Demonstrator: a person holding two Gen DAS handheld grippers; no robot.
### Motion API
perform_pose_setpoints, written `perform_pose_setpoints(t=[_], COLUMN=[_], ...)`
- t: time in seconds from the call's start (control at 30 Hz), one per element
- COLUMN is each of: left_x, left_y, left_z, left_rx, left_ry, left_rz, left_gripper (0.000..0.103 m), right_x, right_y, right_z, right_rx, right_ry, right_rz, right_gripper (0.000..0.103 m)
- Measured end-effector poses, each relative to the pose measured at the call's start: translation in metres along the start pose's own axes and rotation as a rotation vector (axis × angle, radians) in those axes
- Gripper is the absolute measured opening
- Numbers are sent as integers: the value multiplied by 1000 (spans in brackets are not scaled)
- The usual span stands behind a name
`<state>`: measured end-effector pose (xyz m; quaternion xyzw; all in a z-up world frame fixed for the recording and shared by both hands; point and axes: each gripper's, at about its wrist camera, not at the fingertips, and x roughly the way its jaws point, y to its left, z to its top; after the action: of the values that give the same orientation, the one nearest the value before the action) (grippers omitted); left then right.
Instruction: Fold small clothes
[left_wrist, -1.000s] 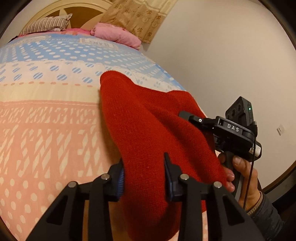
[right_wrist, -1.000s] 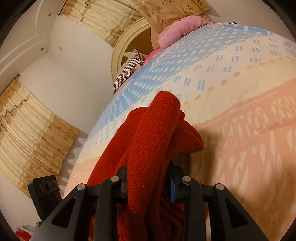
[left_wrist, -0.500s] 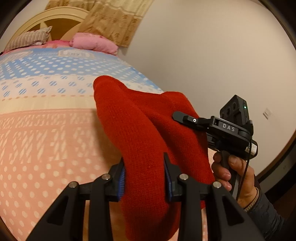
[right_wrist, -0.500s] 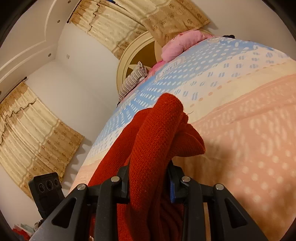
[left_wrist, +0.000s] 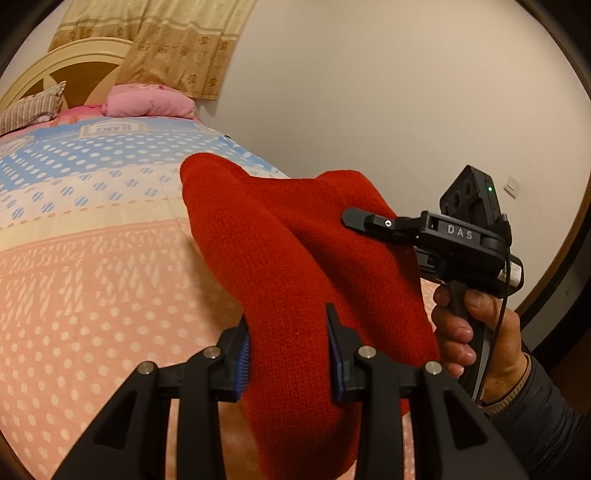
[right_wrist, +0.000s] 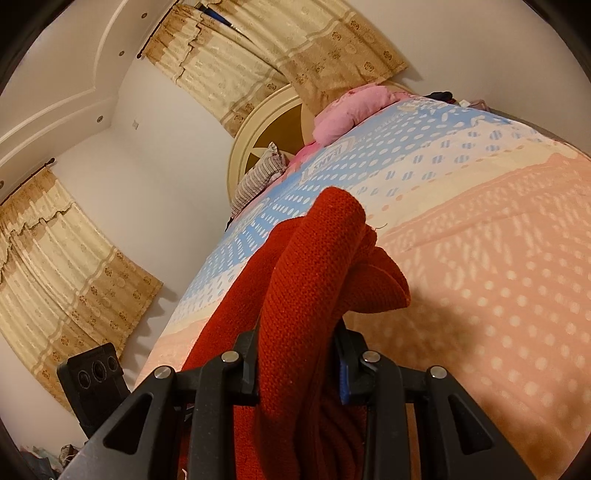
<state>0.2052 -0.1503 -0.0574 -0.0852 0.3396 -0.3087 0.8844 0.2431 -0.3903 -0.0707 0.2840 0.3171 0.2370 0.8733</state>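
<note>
A red knitted garment (left_wrist: 280, 258) hangs between both grippers, held up above the bed. My left gripper (left_wrist: 288, 350) is shut on one bunched part of it. In the left wrist view the right gripper (left_wrist: 354, 218) comes in from the right, held by a hand, its fingertip against the knit. In the right wrist view the right gripper (right_wrist: 299, 365) is shut on a thick fold of the same garment (right_wrist: 314, 258), which drapes over and below the fingers. The left gripper's camera block (right_wrist: 94, 373) shows at lower left.
The bed (left_wrist: 92, 277) has a cover in pink, cream and blue bands with dots. A pink pillow (left_wrist: 147, 101) and a striped pillow (left_wrist: 29, 110) lie by the round headboard (right_wrist: 258, 125). Curtains (right_wrist: 55, 266) and a plain wall (left_wrist: 388, 92) surround the bed.
Both grippers have lifted and tilted up with the garment still held. More wall and curtain shows in both views, and the bed sits lower.
</note>
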Motion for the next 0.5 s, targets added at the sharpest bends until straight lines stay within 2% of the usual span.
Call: perform_pose_setpoints(t=[0.5], left_x=[9], left_y=[-50], left_z=[-13], left_rx=[75], left_ry=[29], left_rz=[-42], left_gripper=[36], right_x=[-64], right_y=[-23], right_z=[-16], right_rx=[41], right_ry=[-46], right_rz=[-42], right_gripper=[30])
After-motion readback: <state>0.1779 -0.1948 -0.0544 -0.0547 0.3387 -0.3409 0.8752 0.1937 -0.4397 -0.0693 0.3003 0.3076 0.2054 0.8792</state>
